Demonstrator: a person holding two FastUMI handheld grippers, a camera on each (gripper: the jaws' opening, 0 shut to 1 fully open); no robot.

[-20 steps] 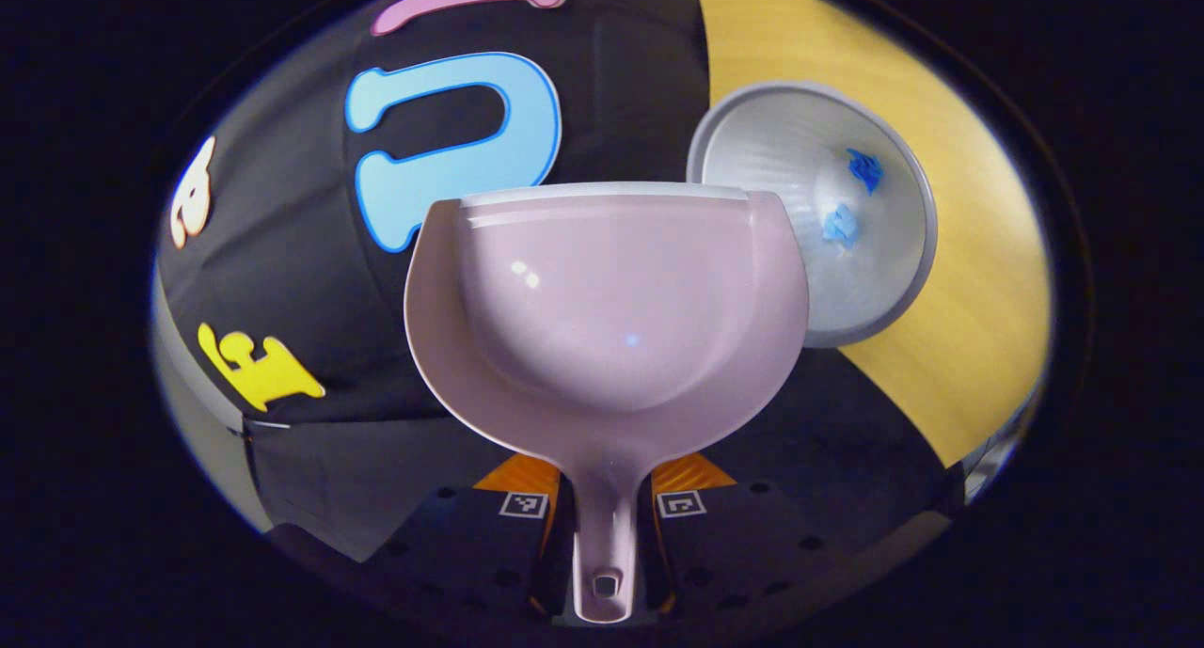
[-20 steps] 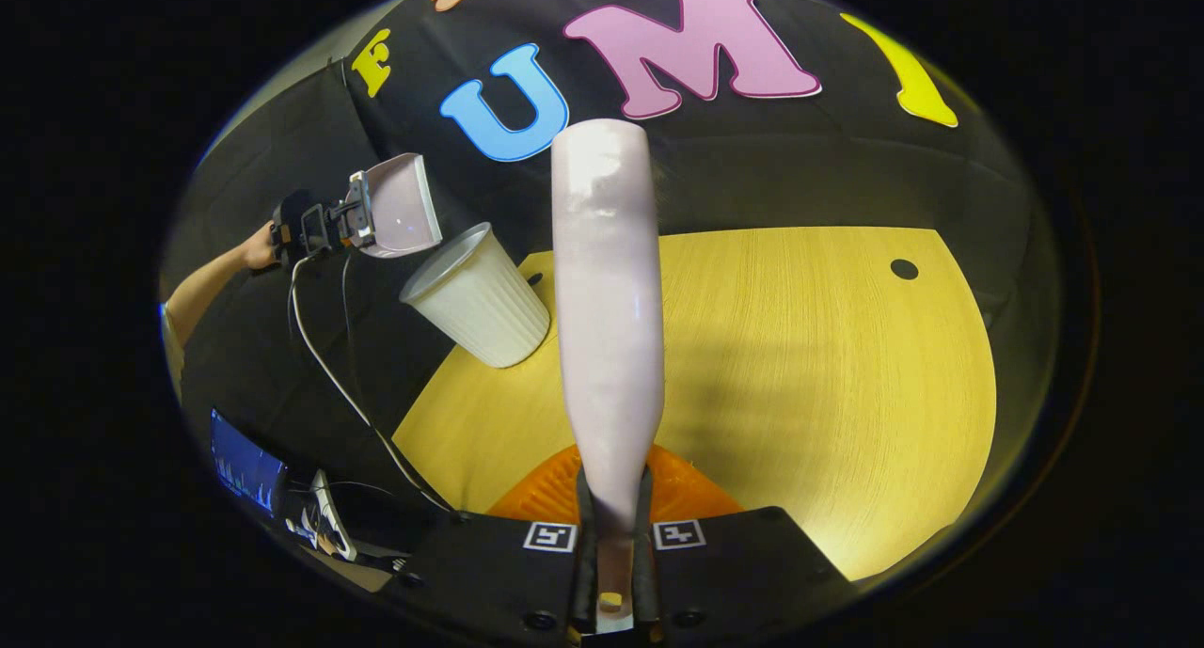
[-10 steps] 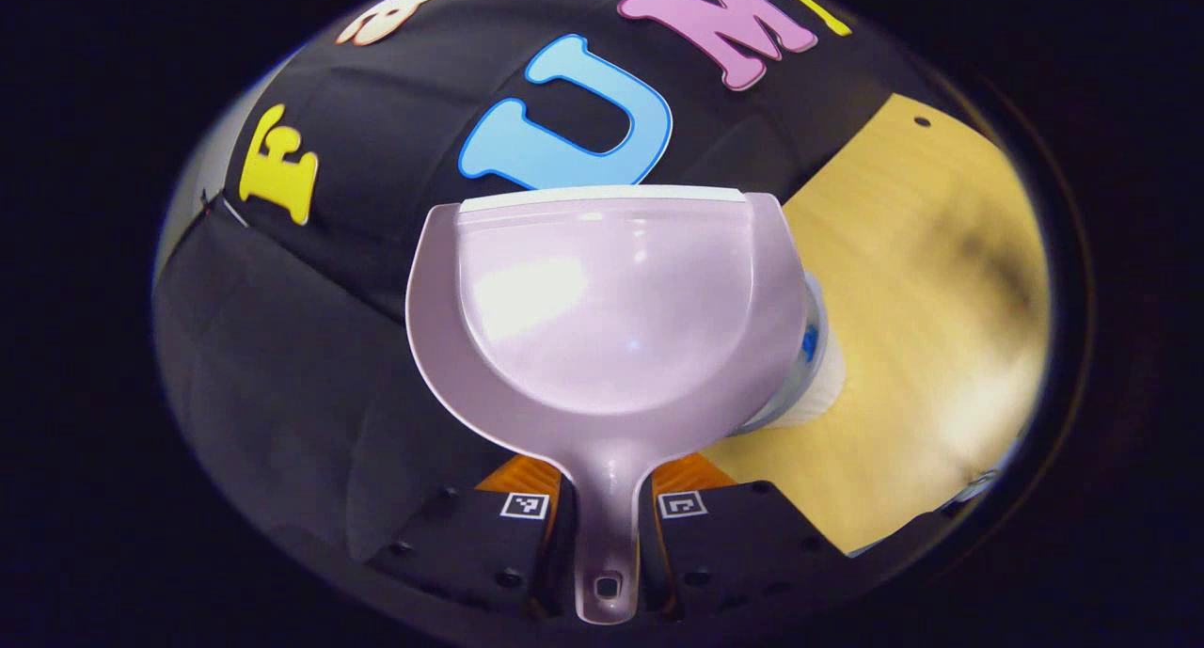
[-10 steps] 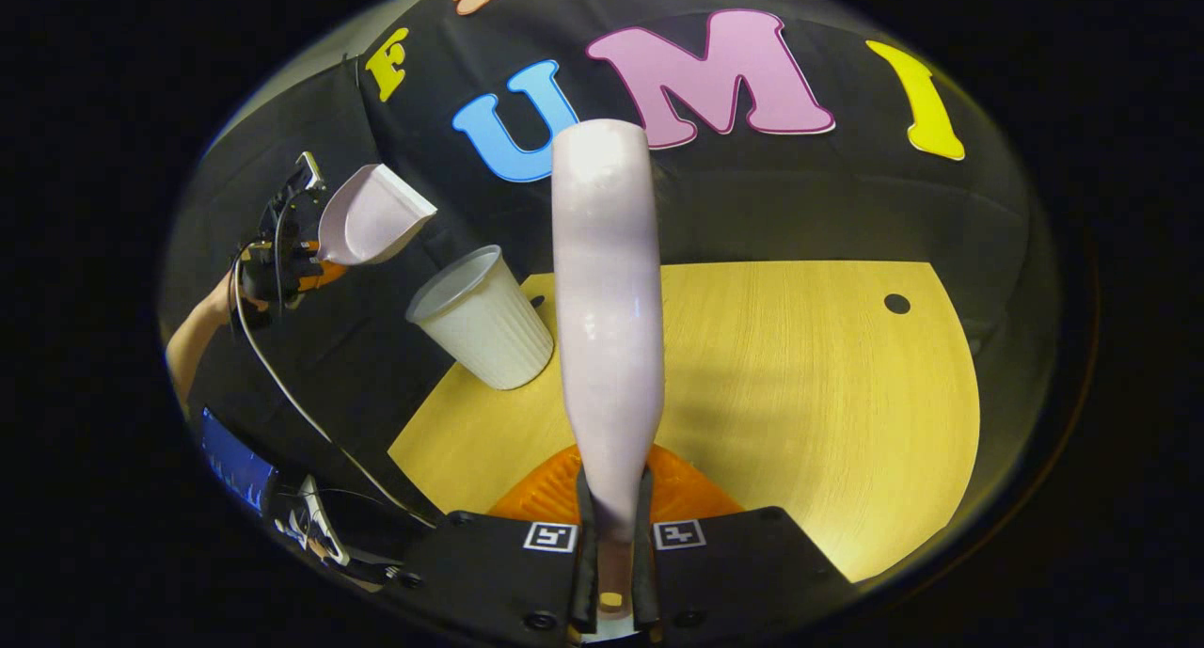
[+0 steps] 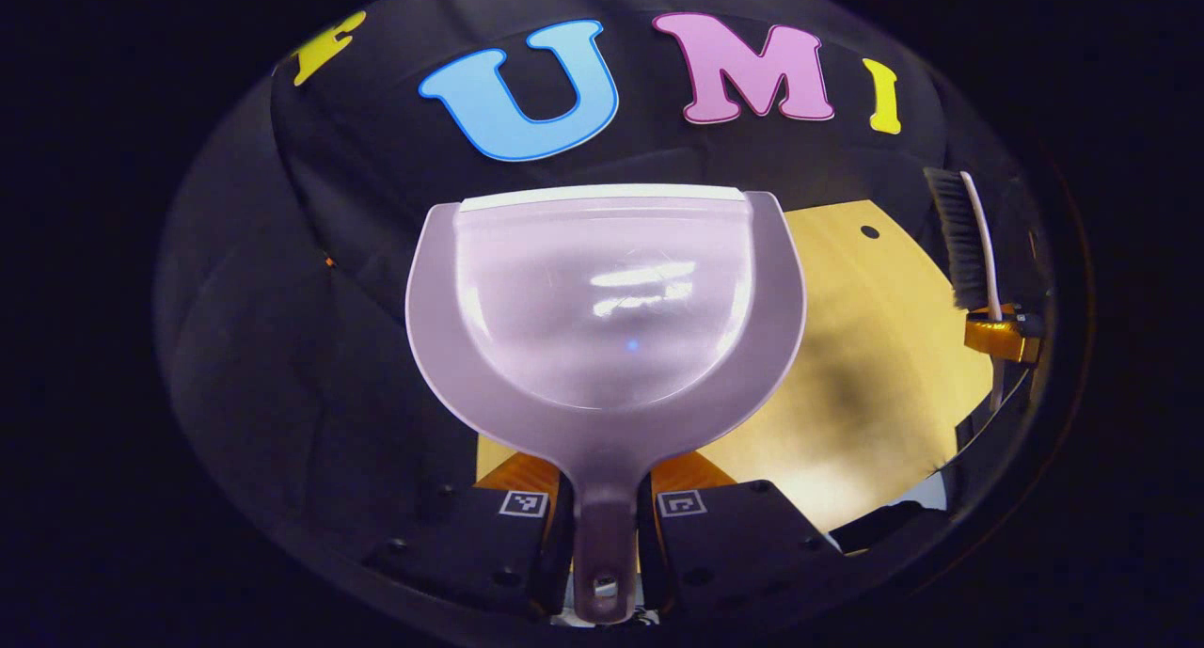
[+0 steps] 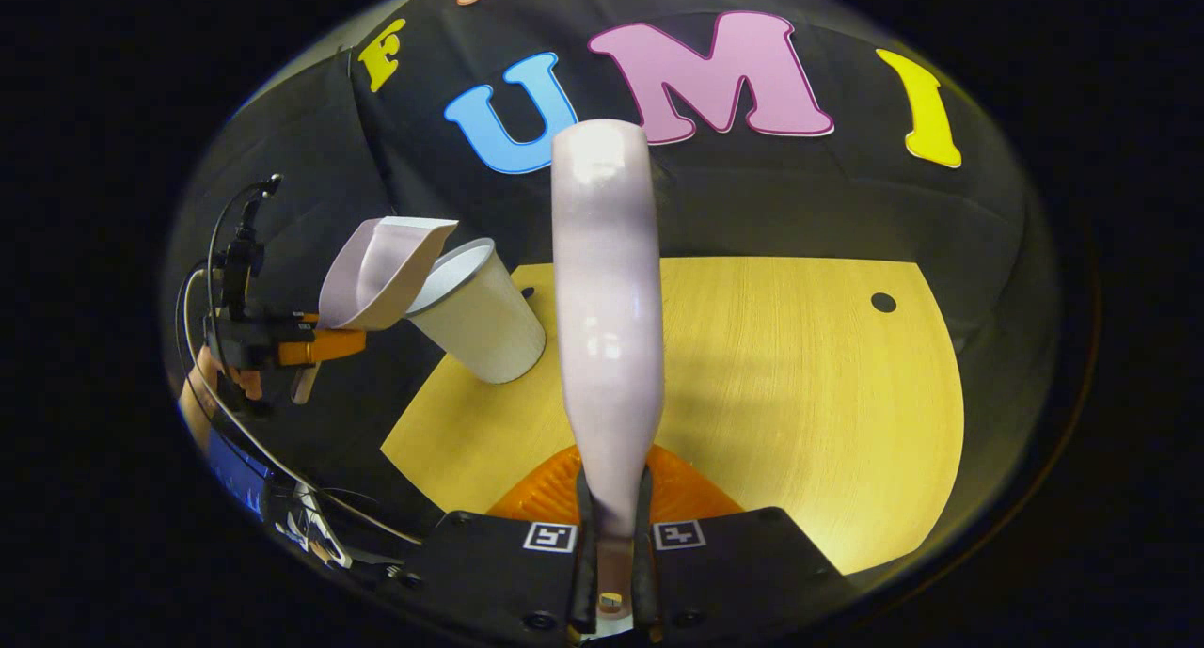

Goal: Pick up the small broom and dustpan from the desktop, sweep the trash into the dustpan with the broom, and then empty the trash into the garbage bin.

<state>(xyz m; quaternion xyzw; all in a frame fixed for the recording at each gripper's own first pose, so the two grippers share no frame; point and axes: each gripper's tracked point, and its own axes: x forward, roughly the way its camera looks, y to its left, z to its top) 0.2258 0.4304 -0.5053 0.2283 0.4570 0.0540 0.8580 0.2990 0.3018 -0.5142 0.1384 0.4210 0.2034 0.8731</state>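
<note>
My left gripper (image 5: 604, 481) is shut on the handle of the pale pink dustpan (image 5: 607, 300), whose scoop faces me with nothing in it. In the right gripper view the dustpan (image 6: 381, 272) hangs left of the table, its front lip by the rim of the white ribbed garbage bin (image 6: 480, 324). The bin's inside is hidden. My right gripper (image 6: 611, 502) is shut on the handle of the small broom (image 6: 607, 300), held above the wooden table (image 6: 800, 394). The broom (image 5: 961, 239), bristles to the left, also shows at the far right in the left gripper view.
The bin stands at the table's far left corner. A small dark hole (image 6: 882, 302) marks the table's far right part. Cables (image 6: 282, 479) and a lit screen (image 6: 230, 460) lie off the table's left edge. Black cloth closes the back.
The left gripper has swung the dustpan back from its tipped pose over the bin to a lower, flatter one beside the rim; the bin has left its view. The broom has barely moved.
</note>
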